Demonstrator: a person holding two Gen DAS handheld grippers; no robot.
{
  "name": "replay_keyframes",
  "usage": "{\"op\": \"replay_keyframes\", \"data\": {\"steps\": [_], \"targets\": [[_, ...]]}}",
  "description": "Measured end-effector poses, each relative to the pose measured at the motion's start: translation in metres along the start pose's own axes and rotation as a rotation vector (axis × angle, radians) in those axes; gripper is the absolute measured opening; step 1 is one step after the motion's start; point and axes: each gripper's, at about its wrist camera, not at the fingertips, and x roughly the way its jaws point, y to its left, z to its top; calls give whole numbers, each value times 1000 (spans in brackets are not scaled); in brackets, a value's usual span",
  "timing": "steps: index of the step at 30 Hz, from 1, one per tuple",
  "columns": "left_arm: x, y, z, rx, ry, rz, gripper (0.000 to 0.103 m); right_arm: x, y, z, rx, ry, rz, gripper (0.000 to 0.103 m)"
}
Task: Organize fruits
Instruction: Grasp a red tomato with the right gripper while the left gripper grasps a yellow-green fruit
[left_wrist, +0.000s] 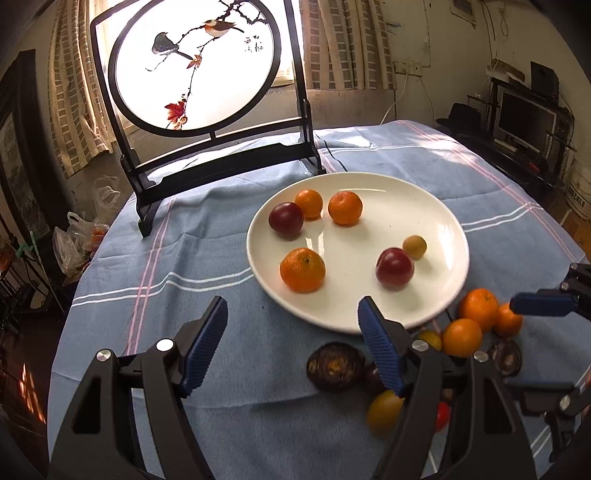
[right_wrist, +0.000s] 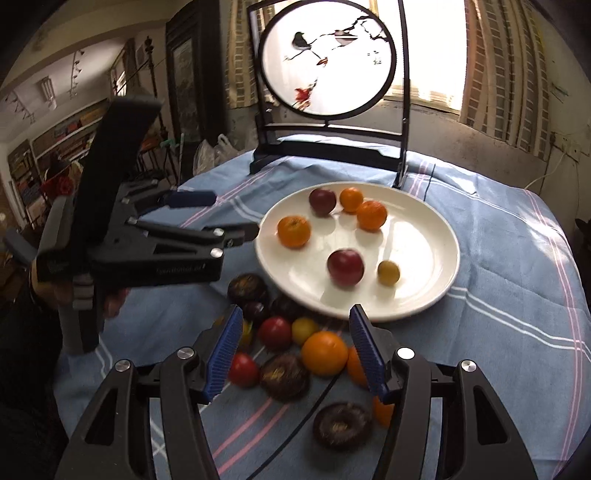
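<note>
Hovering over tablecloth (left_wrist: 207, 258), left hand-held gripper (left_wrist: 291, 332) agape.

Both wrist views overlook the plate (left_wrist: 436, 218) closely, seemingly.

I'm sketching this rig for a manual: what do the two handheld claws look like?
Both match: the left claw and right claw have black angular plastic arms with silver pivot bolts and blue ribbed finger pads. The left's body bears faint white lettering; its handle is grey.

A bird-painted round screen (left_wrist: 192, 62) stands on the blue striped tablecloth (left_wrist: 207, 236).
</note>
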Motion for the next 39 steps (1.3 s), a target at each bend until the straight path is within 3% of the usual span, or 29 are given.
{"op": "replay_keyframes", "data": {"steps": [1, 5, 14, 16, 22, 31, 32, 34, 39], "targets": [[-3, 2, -5, 1, 5, 9, 73, 1, 10, -8, -17, 24, 15, 60], [-18, 11, -22, -5, 13, 35, 74, 17, 29, -29, 27, 147, 115, 37], [-26, 10, -52, 54, 69, -12, 75, 57, 22, -24, 120, 193, 81, 33], [-25, 1, -58, 88, 78, -41, 75, 58, 22, -24, 120, 184, 74, 27], [-18, -31, -69, 192, 98, -121, 75, 39, 13, -34, 112, 175, 76, 26], [13, -58, -62, 165, 156, -204, 75, 15, -8, -51, 148, 150, 64, 27], [17, -60, -60, 156, 162, -209, 74, 16, -9, -52, 152, 150, 66, 27], [21, -63, -58, 142, 185, -243, 39, 17, -11, -53, 160, 148, 66, 27], [15, -62, -61, 148, 191, -235, 38, 14, -11, -55, 156, 138, 73, 27]]}}
